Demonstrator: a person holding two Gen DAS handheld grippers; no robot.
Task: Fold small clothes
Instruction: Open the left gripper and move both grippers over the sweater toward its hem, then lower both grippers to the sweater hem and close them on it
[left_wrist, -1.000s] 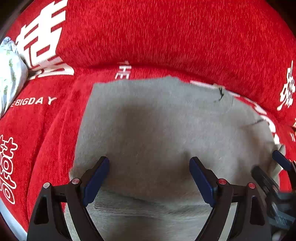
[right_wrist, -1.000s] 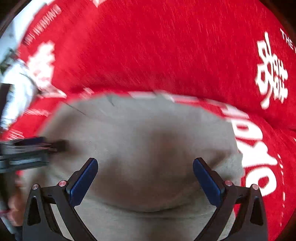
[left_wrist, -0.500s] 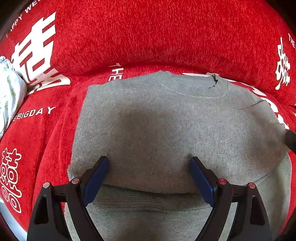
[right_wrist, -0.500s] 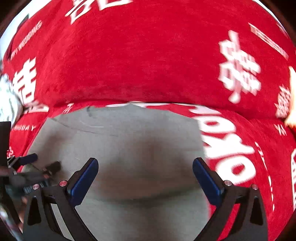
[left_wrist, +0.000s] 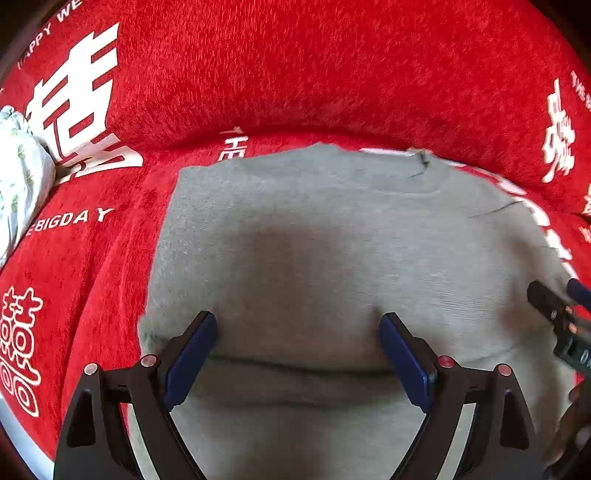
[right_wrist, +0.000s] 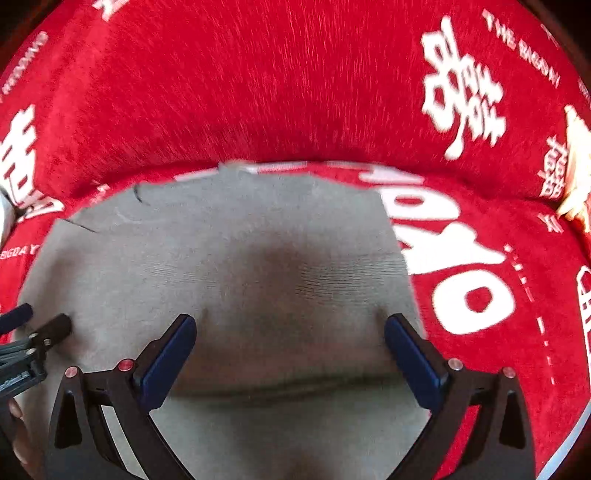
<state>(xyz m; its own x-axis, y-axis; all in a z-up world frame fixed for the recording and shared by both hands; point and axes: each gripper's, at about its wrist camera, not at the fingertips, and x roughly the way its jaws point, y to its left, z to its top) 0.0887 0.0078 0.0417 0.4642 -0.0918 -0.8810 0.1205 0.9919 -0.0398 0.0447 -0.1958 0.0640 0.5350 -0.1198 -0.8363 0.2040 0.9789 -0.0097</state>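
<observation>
- Starting nearest the cameras, the left hand-held gripper (left_wrist: 297, 354) and the right hand-held gripper (right_wrist: 290, 356) are both seen with their fingers spread wide apart, and nothing is held between them.
- Just beyond the fingertips, a fold line (left_wrist: 295, 365) is seen running across the grey sweater (left_wrist: 332, 258), which is laid flat on the red cover (left_wrist: 295, 74); whether the pads touch the cloth cannot be told.
- In the left view the right tool is seen at the sweater's right edge; in the right view the left tool is seen at its left edge.
- Farther off, the neckline (left_wrist: 417, 184) is seen lying near the raised back of the red cover, with a loose dark thread beside it.
- At the far left, a pale printed cloth (left_wrist: 18, 177) is seen well apart from the sweater.
- It is judged that the folded layer could slip or bunch if only one layer were pinched, or if the two sides were lifted unevenly, since the knit looks soft.
</observation>
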